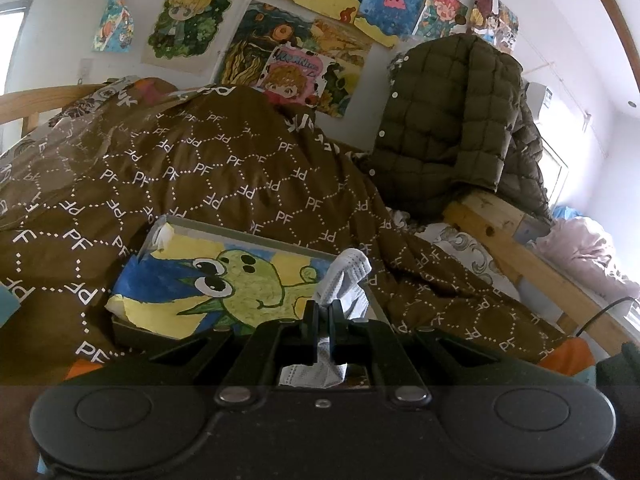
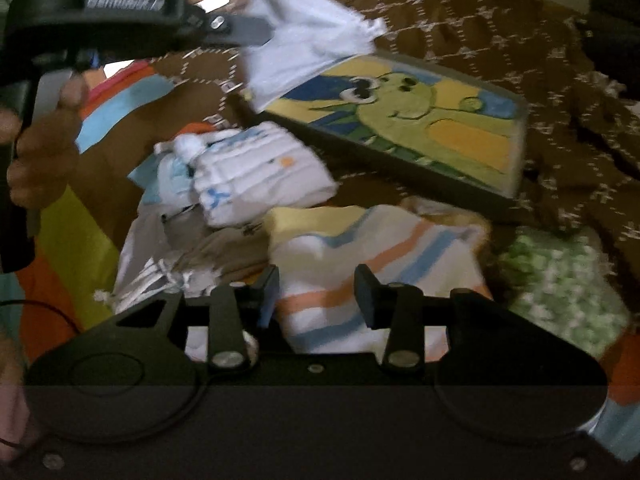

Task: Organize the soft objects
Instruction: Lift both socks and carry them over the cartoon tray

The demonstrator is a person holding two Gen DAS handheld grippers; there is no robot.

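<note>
Left gripper clamps white cloth; right gripper parted.

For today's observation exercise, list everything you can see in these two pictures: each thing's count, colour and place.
Quilt: one, brown with white PF print, covering the bed.
Box: one, lined with a green cartoon painting, on the quilt.
White cloth: one, held over the box's edge.
Striped cloth: one, white with orange and blue stripes, in front of the box.
White folded cloths: a small pile, count unclear, left of the striped one.
Green fluffy cloth: one, right of the striped one.
Padded jacket: one, olive, over the bed frame.
Drawings: many, colourful, on the wall.
Left gripper: black, shut on the white cloth.
Right gripper: black, open above the striped cloth.
</note>
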